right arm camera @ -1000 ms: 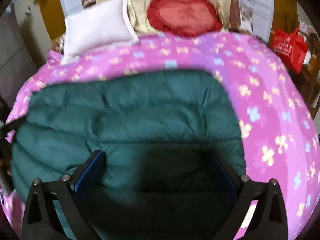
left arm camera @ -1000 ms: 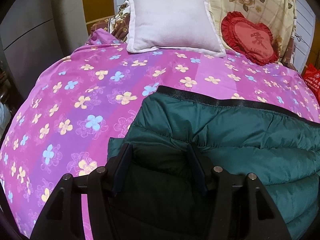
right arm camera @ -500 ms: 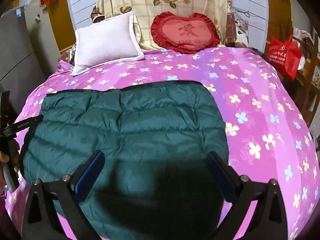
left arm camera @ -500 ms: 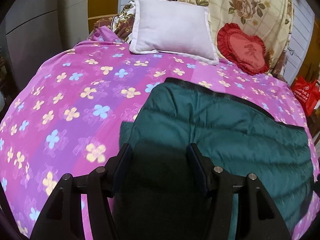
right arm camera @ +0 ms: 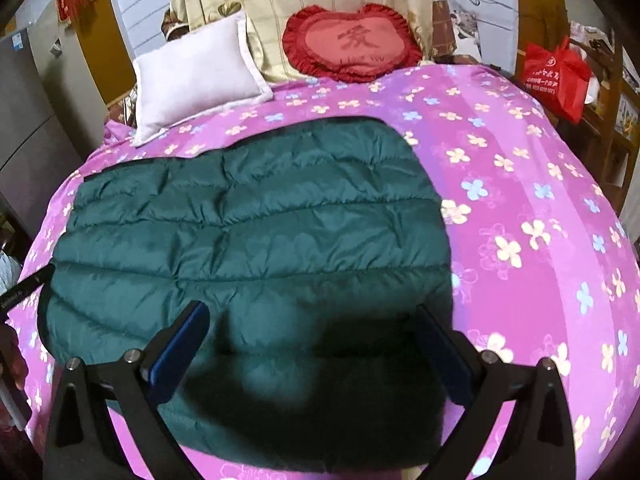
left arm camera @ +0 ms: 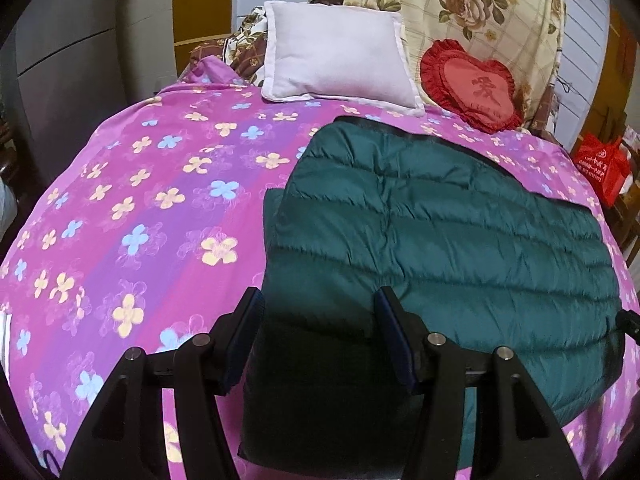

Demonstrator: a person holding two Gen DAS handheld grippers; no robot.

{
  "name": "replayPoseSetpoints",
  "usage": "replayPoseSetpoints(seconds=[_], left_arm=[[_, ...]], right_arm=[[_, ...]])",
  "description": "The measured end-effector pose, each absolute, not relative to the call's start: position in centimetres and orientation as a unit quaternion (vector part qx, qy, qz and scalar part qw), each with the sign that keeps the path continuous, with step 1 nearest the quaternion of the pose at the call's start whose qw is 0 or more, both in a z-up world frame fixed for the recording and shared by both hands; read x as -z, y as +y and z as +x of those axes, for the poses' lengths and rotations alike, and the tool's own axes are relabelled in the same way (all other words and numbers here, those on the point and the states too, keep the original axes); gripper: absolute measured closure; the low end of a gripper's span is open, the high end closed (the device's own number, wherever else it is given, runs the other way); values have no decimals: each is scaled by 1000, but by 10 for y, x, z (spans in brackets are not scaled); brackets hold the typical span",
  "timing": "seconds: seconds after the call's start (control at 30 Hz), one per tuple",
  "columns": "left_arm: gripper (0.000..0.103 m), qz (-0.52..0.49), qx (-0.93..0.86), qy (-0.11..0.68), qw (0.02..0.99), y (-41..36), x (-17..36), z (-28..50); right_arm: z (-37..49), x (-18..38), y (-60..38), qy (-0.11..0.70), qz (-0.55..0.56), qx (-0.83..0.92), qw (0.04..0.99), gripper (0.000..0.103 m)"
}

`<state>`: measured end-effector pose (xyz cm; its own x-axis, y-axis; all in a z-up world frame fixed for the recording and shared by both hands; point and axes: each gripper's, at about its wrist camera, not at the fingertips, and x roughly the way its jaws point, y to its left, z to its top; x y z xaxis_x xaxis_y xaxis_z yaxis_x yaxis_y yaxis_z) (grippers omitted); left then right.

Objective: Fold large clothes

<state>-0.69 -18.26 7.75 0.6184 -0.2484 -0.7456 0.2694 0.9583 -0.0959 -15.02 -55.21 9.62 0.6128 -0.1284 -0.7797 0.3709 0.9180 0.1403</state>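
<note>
On the pink floral bedspread (left arm camera: 132, 184), green down jacket (right arm camera: 248, 232) lies folded flat. My left gripper (left arm camera: 318, 320) and right gripper (right arm camera: 312, 334) hover above, jaws spread, empty. Next, I judge: grasp near edge, fold again.

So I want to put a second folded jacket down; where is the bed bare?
Bare bedspread lies left of the green down jacket, and another strip on its right. White pillow and red heart cushion crowd the head.
</note>
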Motion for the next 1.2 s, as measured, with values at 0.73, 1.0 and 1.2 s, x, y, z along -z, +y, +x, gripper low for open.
replayPoseSetpoints(seconds=[0.73,1.0,1.2], left_arm=[[61,4,142,424,894,-180,-74,-8],[61,-42,147,434,888,-159,-76,15],[50,-124,169,461,862,-142,-64,36]], right_arm=[[-160,-85,-566,435,158,147,874,0],[-158,-79,-587,430,184,153,870,0],[-151,-69,-611,428,237,153,858,0]])
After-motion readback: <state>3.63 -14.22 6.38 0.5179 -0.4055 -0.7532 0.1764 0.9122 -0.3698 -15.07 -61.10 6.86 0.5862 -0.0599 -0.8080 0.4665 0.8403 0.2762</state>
